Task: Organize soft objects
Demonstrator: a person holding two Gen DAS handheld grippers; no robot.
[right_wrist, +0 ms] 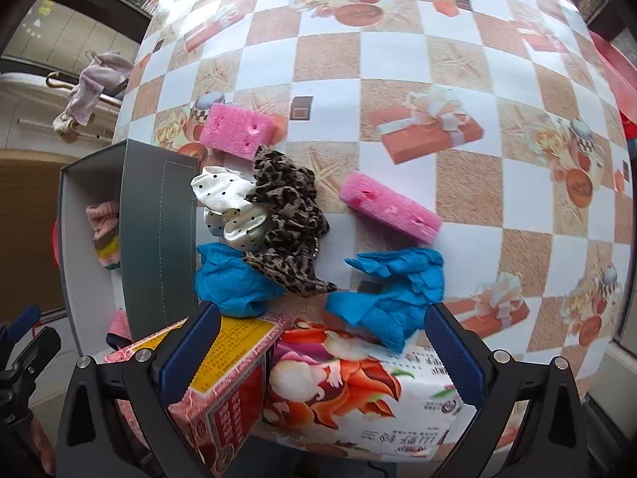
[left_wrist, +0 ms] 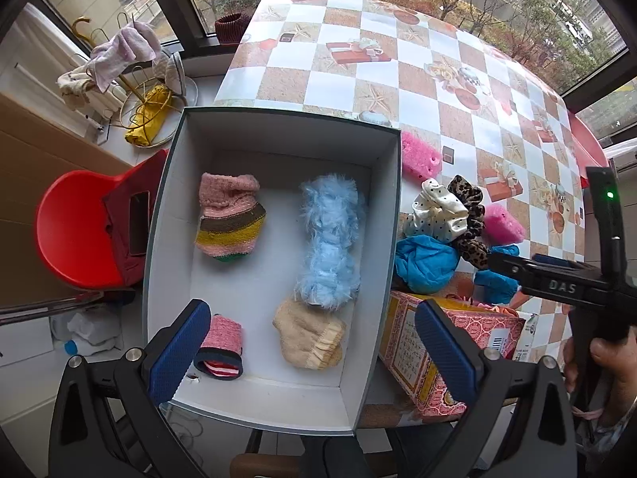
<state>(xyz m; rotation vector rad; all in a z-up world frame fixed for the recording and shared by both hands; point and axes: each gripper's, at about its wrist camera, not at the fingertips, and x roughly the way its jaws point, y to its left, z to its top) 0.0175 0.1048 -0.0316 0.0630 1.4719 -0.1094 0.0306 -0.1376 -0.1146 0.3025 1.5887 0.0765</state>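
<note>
Left wrist view, box: one grey cardboard box with white lining (left_wrist: 274, 147) on the checkered bench (left_wrist: 398, 59).
Box contents: three knitted socks (striped (left_wrist: 231, 221), pink (left_wrist: 221, 340), beige (left_wrist: 308, 336)); one fluffy light-blue item (left_wrist: 330, 239).
Left tongs (left_wrist: 312, 348): apart, empty, above the box.
Writing: "DAS" on the right tongs (left_wrist: 561, 286).
Right wrist view, bench: two pink sponges (right_wrist: 237, 131) (right_wrist: 392, 207); two blue gloves (right_wrist: 233, 279) (right_wrist: 394, 290); two scrunchies, leopard (right_wrist: 288, 219) and white dotted (right_wrist: 231, 207).
Right tongs (right_wrist: 322, 352): apart, empty.
</note>
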